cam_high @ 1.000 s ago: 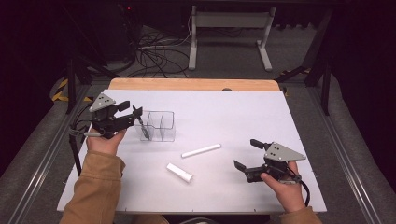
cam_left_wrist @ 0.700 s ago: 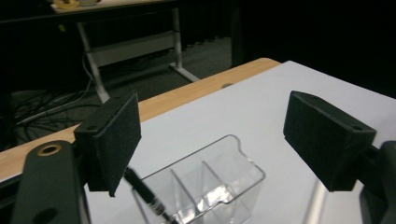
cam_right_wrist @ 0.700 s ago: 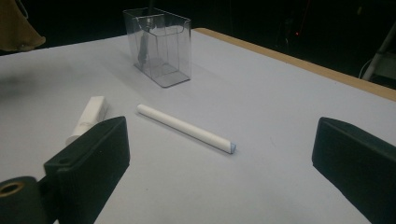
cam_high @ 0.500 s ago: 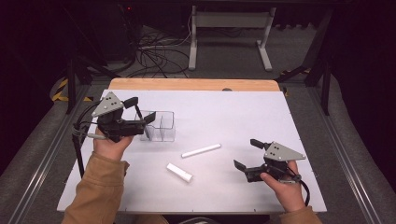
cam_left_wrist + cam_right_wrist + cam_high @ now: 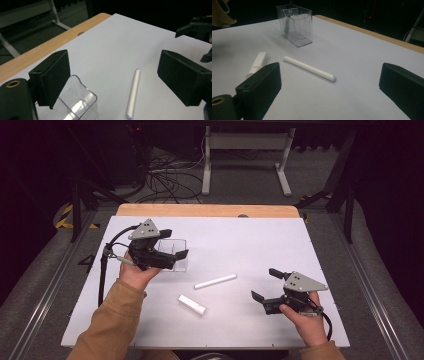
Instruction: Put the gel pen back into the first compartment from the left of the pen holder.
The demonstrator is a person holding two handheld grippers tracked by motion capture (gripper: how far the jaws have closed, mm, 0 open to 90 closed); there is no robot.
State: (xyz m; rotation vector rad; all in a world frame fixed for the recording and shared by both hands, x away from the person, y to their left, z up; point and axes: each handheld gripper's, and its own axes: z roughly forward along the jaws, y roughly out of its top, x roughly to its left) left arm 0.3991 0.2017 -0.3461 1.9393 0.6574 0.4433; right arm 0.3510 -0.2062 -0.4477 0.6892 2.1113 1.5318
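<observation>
In the high view, the left gripper was held over the clear plastic box, its jaws just opened wide and empty; the right gripper rested spread, holding nothing. Two white sticks were counted: one long stick, one short stick, both lying on the white table between the grippers. In the left gripper view, the long stick lay ahead, judged the next pickup. In the right gripper view, one dark item stood inside the box.

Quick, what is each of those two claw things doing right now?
Left gripper: open, jaws just been opening, holding nothing, above the clear box.
Right gripper: open, holding nothing.
</observation>
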